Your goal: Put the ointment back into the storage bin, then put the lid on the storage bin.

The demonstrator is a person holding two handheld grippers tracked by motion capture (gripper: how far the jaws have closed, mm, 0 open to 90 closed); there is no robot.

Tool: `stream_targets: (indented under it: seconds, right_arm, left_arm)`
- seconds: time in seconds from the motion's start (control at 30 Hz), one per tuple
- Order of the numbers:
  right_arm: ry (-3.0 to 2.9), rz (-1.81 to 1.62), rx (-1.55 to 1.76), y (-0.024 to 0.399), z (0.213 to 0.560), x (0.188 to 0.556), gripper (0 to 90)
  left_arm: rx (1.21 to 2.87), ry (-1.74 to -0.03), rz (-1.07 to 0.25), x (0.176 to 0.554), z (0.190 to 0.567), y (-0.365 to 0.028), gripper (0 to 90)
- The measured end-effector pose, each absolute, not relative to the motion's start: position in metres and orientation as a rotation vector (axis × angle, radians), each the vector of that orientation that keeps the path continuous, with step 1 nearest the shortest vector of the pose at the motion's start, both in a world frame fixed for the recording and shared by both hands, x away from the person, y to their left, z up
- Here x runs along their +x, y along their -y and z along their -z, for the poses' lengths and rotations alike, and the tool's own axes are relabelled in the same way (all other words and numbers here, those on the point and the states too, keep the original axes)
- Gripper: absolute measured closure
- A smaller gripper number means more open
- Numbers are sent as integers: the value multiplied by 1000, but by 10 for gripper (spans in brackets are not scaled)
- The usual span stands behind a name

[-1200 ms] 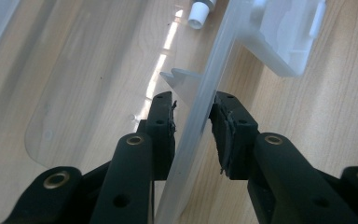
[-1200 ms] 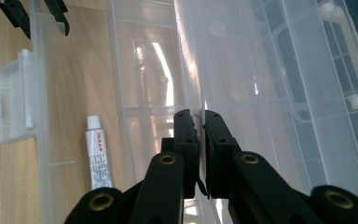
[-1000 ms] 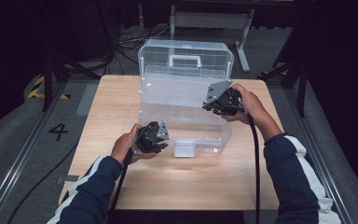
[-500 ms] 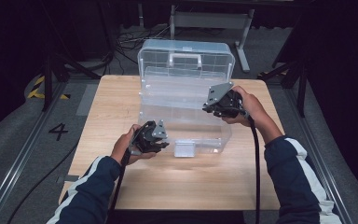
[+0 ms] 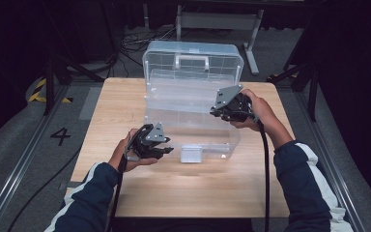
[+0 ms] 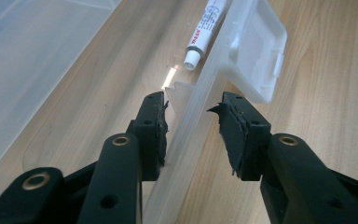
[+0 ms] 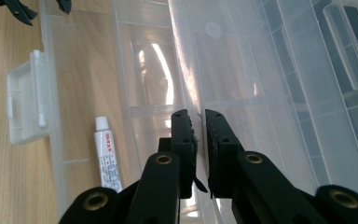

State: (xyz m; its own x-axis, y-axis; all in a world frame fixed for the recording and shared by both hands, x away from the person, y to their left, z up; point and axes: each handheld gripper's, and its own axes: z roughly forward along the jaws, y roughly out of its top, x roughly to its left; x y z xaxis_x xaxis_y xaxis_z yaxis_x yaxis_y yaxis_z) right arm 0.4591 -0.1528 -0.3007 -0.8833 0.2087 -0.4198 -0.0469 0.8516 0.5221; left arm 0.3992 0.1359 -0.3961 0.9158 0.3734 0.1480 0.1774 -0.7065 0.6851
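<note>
Take care with the clear box (image 5: 193, 104) in the middle of the wooden table (image 5: 125, 96), lid (image 5: 193, 55) standing up at the back, small white tube (image 6: 204, 32) lying on the box floor just behind the front wall (image 6: 186, 154). See the left gripper (image 6: 191, 105) astride that front wall, right beside the white latch (image 6: 256, 56): jaws just now opening wider, one pad close against the plastic, the other off it, so loose, no real hold there. See the right gripper (image 7: 198, 116) farther back, clenched tight on a thin inner wall (image 7: 182, 60) of the box. Now think of the bad things. Could tip or slide the whole box with a pull from the right side alone, with nothing to hold the front down. Could send the tube rolling about, or bump it against the wall. Could bend or crack the thin inner wall with too hard a squeeze or a twist of the wrist. Could catch the latch with a left jaw on the way out and jerk the box toward the table edge. Could also shake the lid loose and drop it right onto the right gripper. Best to lift the left one straight up and clear, and to move the right one slowly, with no twisting.
</note>
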Motion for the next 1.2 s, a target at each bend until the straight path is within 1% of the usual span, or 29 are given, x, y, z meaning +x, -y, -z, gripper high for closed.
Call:
stream_targets:
  seconds: [0.2, 0.6, 0.77, 1.07, 1.2]
  right_arm:
    - [-2546, -737, 130, 154, 302, 457, 834]
    - [-2536, -747, 131, 155, 303, 456, 831]
    - [-2532, -755, 131, 156, 305, 454, 829]
    - [-2524, -771, 129, 157, 307, 452, 827]
    - [-2527, -779, 124, 158, 308, 450, 826]
  left_arm:
    - [2322, -409, -370, 390, 391, -149, 576]
    - [2274, -492, -390, 382, 388, -181, 556]
    - [2223, -541, -378, 381, 386, -196, 558]
    - [2220, -564, -394, 375, 383, -204, 563]
    - [2211, -574, -397, 376, 382, -208, 584]
